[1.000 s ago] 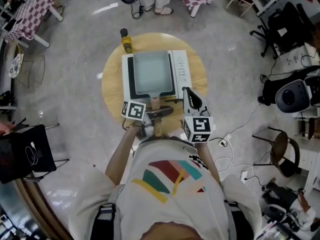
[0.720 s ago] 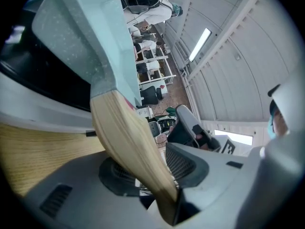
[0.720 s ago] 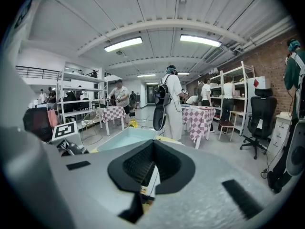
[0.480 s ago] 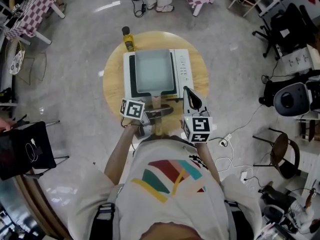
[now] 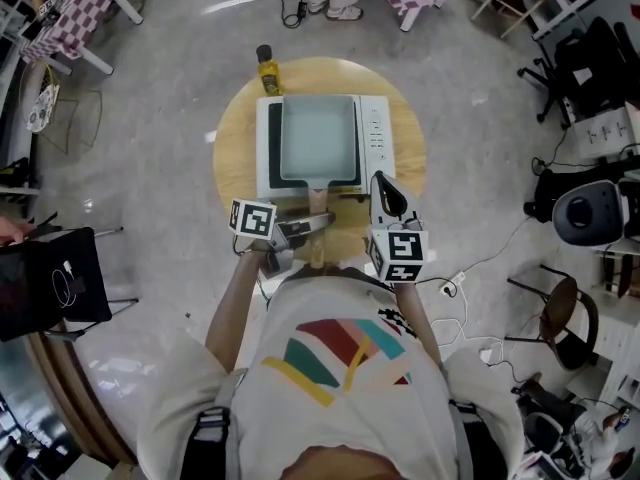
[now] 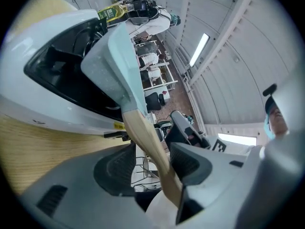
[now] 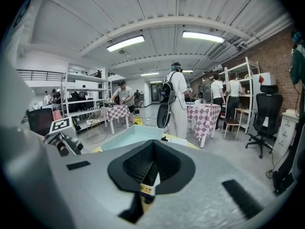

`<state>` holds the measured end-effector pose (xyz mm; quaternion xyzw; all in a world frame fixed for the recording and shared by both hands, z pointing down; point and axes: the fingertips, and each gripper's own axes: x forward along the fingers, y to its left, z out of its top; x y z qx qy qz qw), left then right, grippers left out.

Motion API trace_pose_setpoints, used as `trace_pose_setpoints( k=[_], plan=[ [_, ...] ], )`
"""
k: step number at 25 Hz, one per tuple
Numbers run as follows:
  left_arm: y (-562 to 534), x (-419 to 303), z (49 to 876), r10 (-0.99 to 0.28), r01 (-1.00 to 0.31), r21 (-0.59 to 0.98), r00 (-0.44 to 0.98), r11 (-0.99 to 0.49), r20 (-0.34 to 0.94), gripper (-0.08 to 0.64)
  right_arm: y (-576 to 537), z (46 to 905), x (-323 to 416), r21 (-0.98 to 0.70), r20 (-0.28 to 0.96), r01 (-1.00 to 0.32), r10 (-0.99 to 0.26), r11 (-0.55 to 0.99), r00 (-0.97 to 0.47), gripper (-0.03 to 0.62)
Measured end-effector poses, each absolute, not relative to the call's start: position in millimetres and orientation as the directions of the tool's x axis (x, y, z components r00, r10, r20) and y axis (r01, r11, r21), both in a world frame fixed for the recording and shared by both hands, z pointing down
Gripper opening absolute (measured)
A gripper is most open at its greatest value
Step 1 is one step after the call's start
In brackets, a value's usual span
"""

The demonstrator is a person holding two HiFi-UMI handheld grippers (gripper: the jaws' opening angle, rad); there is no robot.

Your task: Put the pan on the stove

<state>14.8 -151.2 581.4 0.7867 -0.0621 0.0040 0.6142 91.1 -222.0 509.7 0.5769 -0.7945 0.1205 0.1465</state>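
Table, left edge: the round wooden table [image 5: 232, 143] shows a bare strip of wood between its rim and the stove. Open grey floor lies beyond the rim.
Bottle: a yellow oil bottle [image 5: 268, 71] stands at the far left rim, just beside the stove's far corner.
Left gripper: the left gripper [image 5: 305, 226] is at the near edge of the table. Its jaws are opening around the pan's wooden handle [image 5: 317, 200], and a gap shows at the left pad [image 6: 119, 163] — no pinch.
Pan: the square pale-green pan [image 5: 318, 138] sits flat on the stove's dark top, its handle sticking out over the near edge toward the person.
Stove: the white stove [image 5: 374, 138] fills the middle of the table, with its control strip on the right, clear of the pan.
Right gripper: the right gripper [image 5: 380, 183] is just off the stove's near right corner, apart from the pan, its pads drawn together on nothing.
Table, right edge: a narrow crescent of bare wood; an office chair and cables stand well apart on the floor.
Change, left gripper: its marker cube sits farther left of the handle than a second ago, and the jaws stand wider.
Change, pan: its place on the stove looks the same.
Change, right gripper: same spot by the corner — no shift seen.
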Motion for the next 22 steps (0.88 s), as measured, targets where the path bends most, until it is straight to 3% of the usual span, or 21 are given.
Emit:
trace_pose_setpoints(
  k=[14, 18, 22],
  plan=[
    [-179, -71, 592, -0.362, -0.261, 0.944, 0.916, -0.202, 0.176, 0.201, -232, 510, 70, -0.037, 0.368, -0.931, -0.861, 0.364, -0.352, -0.005],
    [-202, -112, 586, -0.46, -0.421, 0.872, 0.844, -0.249, 0.276, 0.201, -233, 511, 74, -0.034, 0.371, -0.933, -0.862, 0.358, -0.344, -0.005],
    [-244, -160, 542, -0.651, -0.661, 0.672, 0.677, -0.334, 0.342, 0.201, -234, 505, 76, -0.036, 0.356, -0.938, -0.872, 0.345, -0.335, -0.005]
  ],
)
